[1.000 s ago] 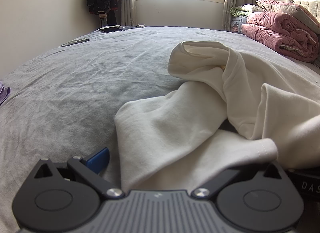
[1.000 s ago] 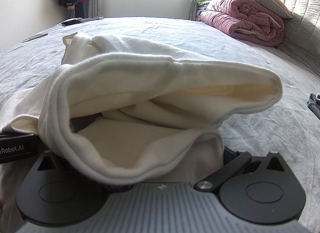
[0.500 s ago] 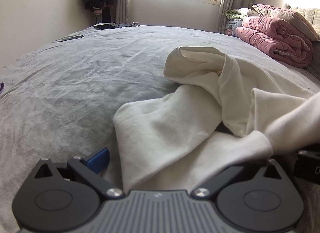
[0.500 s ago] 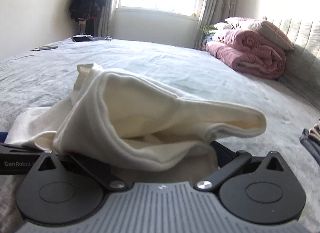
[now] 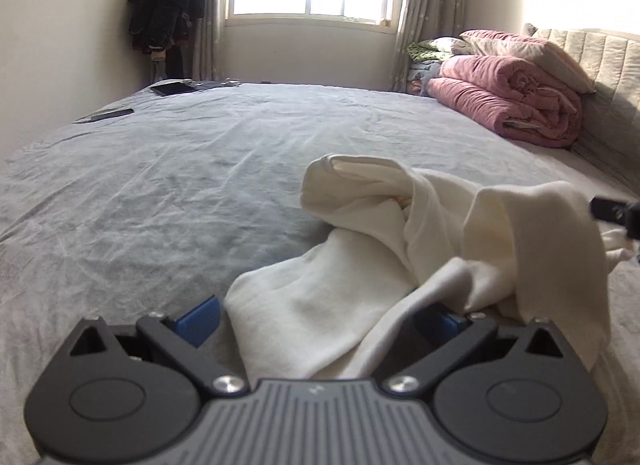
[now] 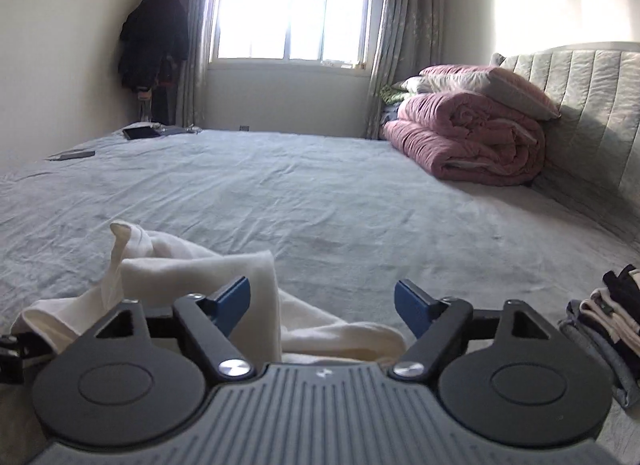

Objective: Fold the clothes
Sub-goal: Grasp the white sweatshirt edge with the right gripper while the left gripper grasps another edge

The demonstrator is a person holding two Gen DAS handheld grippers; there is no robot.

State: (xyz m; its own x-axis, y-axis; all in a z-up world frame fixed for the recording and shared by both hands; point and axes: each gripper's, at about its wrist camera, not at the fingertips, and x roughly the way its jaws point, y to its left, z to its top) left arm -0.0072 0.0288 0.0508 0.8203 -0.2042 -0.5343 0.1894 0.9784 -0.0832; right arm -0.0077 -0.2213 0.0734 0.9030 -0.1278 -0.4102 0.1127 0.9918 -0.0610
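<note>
Both claws, the left claw [image 5: 320, 315] and the right claw [image 6: 322, 301], are wide apart around the crumpled white shirt [image 5: 360, 277] on the gray bed [image 5: 180, 193].

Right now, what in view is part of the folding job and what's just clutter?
Job:
- crumpled cream cotton garment
- left tool, open around the garment
- right tool, open, garment draped over its left finger
- grey bedsheet
- stack of folded clothes

Lying about:
- rolled pink quilt
- dark tablet
- hanging dark coats
</note>
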